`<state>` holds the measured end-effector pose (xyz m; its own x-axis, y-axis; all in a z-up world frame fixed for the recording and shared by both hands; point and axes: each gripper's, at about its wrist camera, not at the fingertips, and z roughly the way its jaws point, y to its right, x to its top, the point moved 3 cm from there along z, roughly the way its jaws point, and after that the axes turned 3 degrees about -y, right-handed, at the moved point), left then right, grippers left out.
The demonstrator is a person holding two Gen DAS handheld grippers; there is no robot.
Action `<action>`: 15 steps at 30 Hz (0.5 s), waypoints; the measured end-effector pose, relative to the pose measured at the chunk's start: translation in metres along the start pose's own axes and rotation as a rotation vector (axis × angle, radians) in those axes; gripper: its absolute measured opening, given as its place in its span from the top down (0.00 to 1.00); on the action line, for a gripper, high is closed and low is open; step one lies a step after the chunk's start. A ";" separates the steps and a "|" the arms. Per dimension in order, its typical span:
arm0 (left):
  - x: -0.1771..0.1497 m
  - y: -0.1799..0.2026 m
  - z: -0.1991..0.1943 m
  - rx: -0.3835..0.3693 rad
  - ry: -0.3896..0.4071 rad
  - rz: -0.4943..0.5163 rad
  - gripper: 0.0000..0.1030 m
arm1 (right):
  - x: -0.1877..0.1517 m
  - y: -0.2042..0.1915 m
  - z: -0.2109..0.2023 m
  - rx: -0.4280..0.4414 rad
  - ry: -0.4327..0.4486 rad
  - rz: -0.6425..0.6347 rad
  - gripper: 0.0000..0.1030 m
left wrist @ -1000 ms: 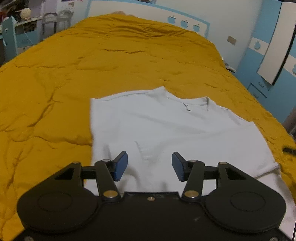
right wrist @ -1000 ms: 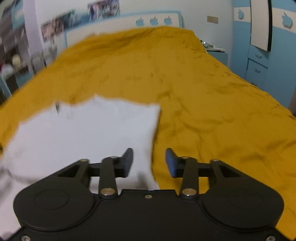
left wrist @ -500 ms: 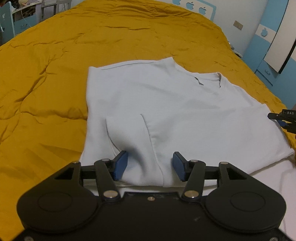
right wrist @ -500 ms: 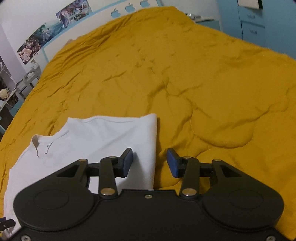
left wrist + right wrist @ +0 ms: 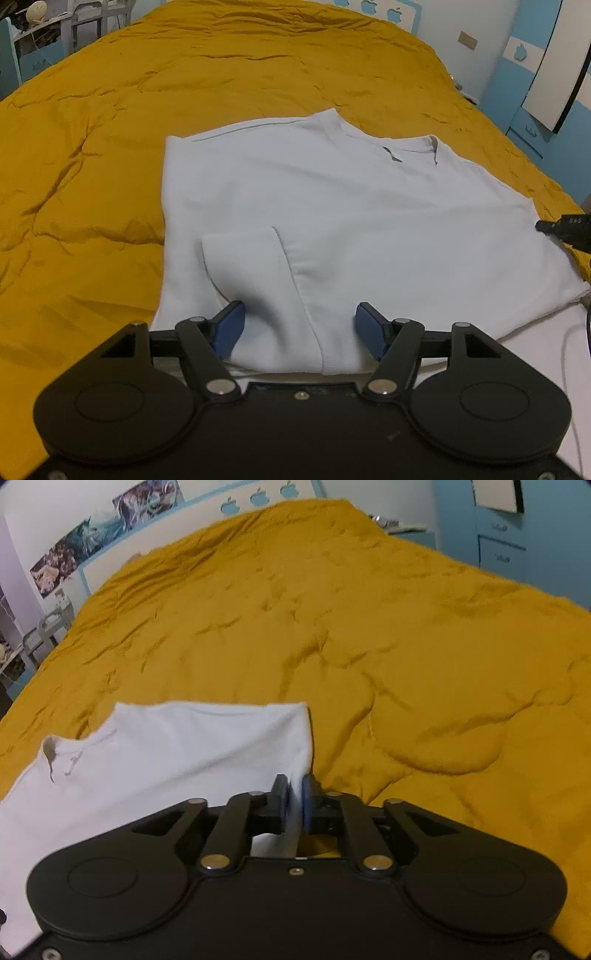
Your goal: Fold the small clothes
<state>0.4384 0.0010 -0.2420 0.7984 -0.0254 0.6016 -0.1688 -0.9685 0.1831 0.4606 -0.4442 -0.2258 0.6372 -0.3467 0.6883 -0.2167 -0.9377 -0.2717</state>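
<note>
A white T-shirt point(image 5: 351, 206) lies flat on the yellow bedspread point(image 5: 110, 147), collar at the far side, with one sleeve point(image 5: 251, 266) folded in over the body. My left gripper point(image 5: 300, 328) is open, its blue pads on either side of the shirt's near edge at the folded sleeve. In the right wrist view my right gripper point(image 5: 294, 797) is shut on the right side edge of the shirt point(image 5: 166, 753). The right gripper's tip also shows at the right edge of the left wrist view point(image 5: 565, 229).
The yellow bedspread point(image 5: 406, 646) stretches wide beyond and to both sides of the shirt. A white headboard with apple shapes point(image 5: 255, 498) stands at the far end. Blue drawers point(image 5: 517, 546) stand at the right, a chair point(image 5: 99, 18) at the far left.
My right gripper has closed on the shirt's right edge; it was open half a second ago. My left gripper has stayed open and come down nearer over the folded sleeve.
</note>
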 end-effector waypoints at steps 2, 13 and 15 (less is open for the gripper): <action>0.003 0.002 -0.010 0.003 -0.001 0.003 0.34 | 0.004 -0.002 -0.016 0.011 -0.001 0.000 0.83; -0.012 0.002 -0.133 0.067 0.072 0.010 0.12 | -0.009 -0.031 -0.158 0.032 0.066 -0.122 0.57; -0.026 -0.002 -0.158 0.074 0.074 -0.001 0.09 | -0.021 -0.038 -0.186 0.029 0.060 -0.163 0.56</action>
<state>0.3267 0.0424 -0.1351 0.7534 -0.0087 0.6575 -0.1226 -0.9842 0.1274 0.3173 -0.4058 -0.1050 0.6163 -0.1918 0.7638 -0.0920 -0.9808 -0.1721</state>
